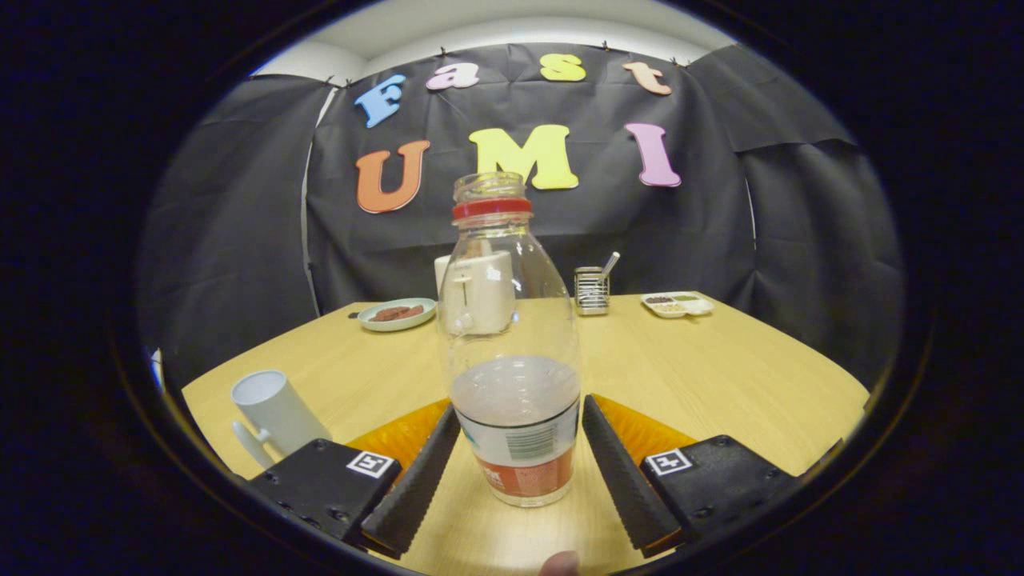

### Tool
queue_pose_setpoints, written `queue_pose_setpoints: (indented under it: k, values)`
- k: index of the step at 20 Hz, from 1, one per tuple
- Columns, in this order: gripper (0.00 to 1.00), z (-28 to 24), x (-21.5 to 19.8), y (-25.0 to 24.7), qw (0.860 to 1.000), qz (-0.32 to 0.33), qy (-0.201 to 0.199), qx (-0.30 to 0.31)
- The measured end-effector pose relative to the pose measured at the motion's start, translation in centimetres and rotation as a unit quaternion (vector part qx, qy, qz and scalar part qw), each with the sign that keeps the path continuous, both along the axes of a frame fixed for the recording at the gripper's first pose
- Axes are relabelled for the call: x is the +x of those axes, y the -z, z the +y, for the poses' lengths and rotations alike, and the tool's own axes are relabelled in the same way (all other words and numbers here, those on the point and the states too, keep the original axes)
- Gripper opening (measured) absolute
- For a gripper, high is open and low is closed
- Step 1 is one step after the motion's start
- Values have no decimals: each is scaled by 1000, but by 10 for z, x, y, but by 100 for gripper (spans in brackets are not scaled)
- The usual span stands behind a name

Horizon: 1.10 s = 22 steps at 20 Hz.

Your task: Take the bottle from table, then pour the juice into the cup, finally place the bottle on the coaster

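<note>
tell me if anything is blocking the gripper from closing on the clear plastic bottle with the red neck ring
Nothing visible does. The clear plastic bottle with the red neck ring stands upright on the wooden table, between the open gripper fingers, with a gap on each side. The white mug sits off to the left, apart.

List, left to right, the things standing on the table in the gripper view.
White cup → plate of food → bottle, standing between the open fingers of the gripper → wire holder → sectioned dish. The white mug behind the bottle overlaps it, so I leave it out.
</note>
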State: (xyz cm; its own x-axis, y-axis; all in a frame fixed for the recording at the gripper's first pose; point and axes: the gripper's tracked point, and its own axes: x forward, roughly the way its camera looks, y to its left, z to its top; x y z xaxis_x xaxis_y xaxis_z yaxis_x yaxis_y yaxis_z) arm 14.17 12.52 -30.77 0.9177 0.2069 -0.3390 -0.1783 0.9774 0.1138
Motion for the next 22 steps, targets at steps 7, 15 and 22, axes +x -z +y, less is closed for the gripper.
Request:
queue_pose_setpoints:
  k: [7,15,22]
  values:
    - [80,6,4,-5,1000,10,-2,-10]
    - [74,31,12,-68,983,-66,-55,-163]
    - [73,59,21,-79,916,-135,-107,-362]
